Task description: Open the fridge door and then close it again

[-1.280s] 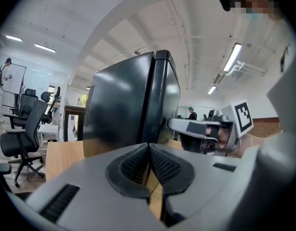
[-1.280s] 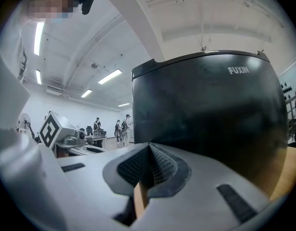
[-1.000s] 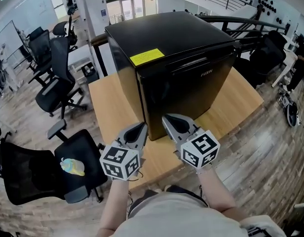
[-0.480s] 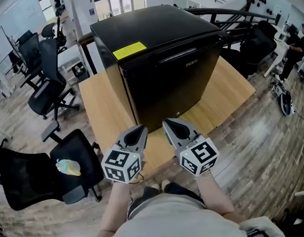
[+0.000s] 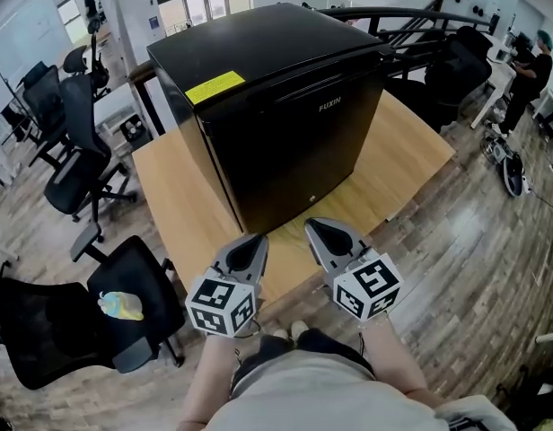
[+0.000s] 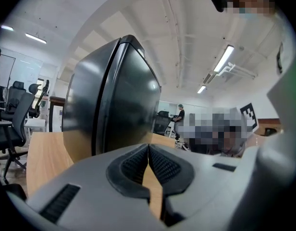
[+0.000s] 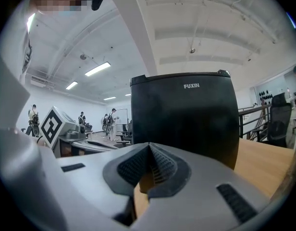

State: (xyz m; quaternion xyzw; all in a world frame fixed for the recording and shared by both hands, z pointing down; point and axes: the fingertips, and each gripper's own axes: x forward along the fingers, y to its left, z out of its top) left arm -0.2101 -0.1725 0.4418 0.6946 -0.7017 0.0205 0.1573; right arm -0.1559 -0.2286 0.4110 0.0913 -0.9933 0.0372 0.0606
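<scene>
Fridge point(image 5: 285, 106), black and boxy, stands on the wooden counter point(image 5: 173, 205) at 12 o'clock from both tongs. Its door is shut flush against the body, and the face with the small white brand lettering turns toward the person. A yellow label point(image 5: 215, 86) lies on the fridge top near its 9 o'clock edge.

The left tongs point(image 5: 256, 239) hover over the counter's near edge, at about 6 o'clock of the fridge and apart from it. Their ribbed pads meet at the tips and nothing sits between them. The right tongs point(image 5: 313, 226) hang just beside them at 3 o'clock, also closed tip to tip and empty, pointing at the door front without touching it. Each pair carries its marker cube at the person's wrist.

A black office chair point(image 5: 146, 281) stands on the wood floor at 9 o'clock of the left tongs, with a pale yellow-and-blue item point(image 5: 119, 305) on its seat. More chairs stand at 10 o'clock.
</scene>
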